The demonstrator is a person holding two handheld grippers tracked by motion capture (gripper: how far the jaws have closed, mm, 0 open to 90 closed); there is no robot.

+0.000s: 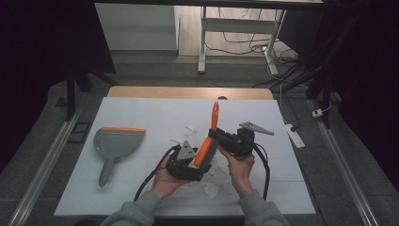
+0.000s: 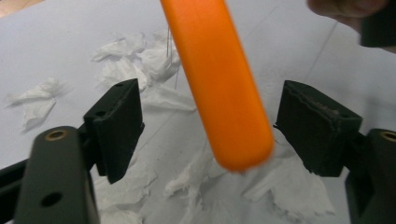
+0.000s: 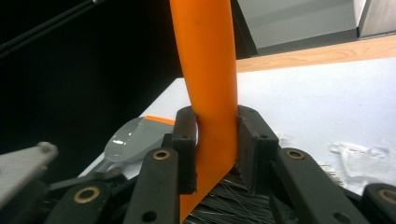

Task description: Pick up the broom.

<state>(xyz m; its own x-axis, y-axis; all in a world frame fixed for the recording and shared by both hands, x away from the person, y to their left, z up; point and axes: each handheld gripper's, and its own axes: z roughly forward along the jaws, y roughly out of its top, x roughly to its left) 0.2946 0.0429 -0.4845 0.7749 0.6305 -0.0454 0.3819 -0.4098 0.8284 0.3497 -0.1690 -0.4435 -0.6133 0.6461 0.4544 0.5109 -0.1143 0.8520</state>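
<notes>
Dustpan point(image 1: 115, 142): grey, left on the surface point(image 1: 155, 113), apart from the hands
Left gripper point(image 1: 186, 162): fingers point(image 2: 116, 126) apart, either side of the brush end, not pressing
Brush point(image 1: 209, 141): orange, tilted upright over paper scraps point(image 2: 135, 58)
Right gripper point(image 1: 235, 141): fingers point(image 3: 187, 140) clamped on the brush
Advice: keep the right grip firm; centre the left fingers before closing

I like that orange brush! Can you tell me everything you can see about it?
The orange brush looks like smooth plastic, with a long rounded handle and dark bristles along its lower part. It stands tilted above the white table, handle pointing up and away. The right gripper is shut on it, pressing both sides just above the bristles. The left gripper is open, with the brush's rounded end between its fingers and gaps either side. Torn white paper scraps lie below.
</notes>
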